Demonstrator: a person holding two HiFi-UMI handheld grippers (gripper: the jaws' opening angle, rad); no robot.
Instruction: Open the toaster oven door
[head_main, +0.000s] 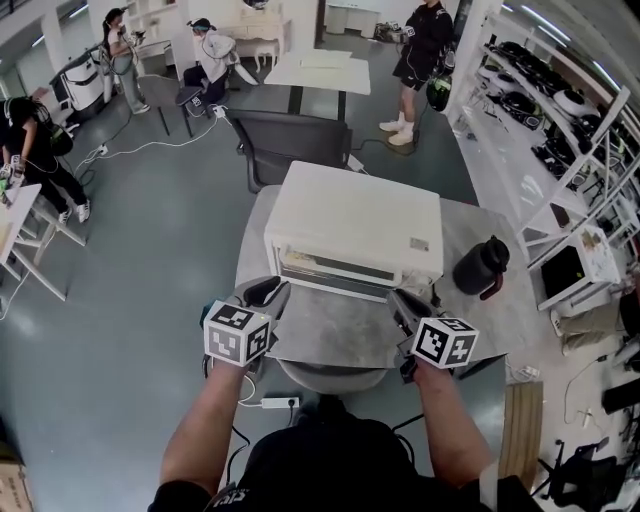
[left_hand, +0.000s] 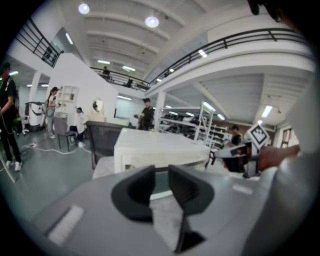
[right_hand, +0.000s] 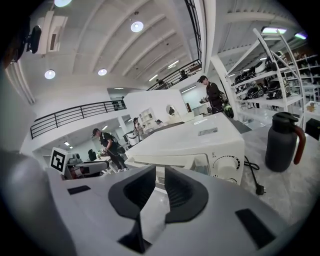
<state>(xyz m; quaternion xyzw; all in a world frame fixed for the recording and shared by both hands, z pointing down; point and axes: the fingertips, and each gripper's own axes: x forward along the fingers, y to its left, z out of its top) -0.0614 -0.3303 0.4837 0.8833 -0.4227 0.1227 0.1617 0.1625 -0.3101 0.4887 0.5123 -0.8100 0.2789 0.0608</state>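
Observation:
A white toaster oven (head_main: 355, 225) stands on a grey table (head_main: 330, 340), its front towards me. The door (head_main: 335, 268) has a pale handle bar (right_hand: 167, 161) along its top and a glass pane, with dials (right_hand: 226, 164) to the right of it. My left gripper (head_main: 265, 292) hovers just before the oven's front left corner, and its jaws (left_hand: 161, 182) are apart with nothing between them. At the front right corner, my right gripper (head_main: 405, 300) is likewise open and empty (right_hand: 160, 185). Neither touches the oven.
A black flask (head_main: 482, 266) with a red handle stands right of the oven, and the oven's cord lies beside it (right_hand: 252, 175). A dark chair (head_main: 290, 140) is behind the table, shelving (head_main: 540, 110) at the right, and a power strip (head_main: 275, 403) on the floor. Several people stand far off.

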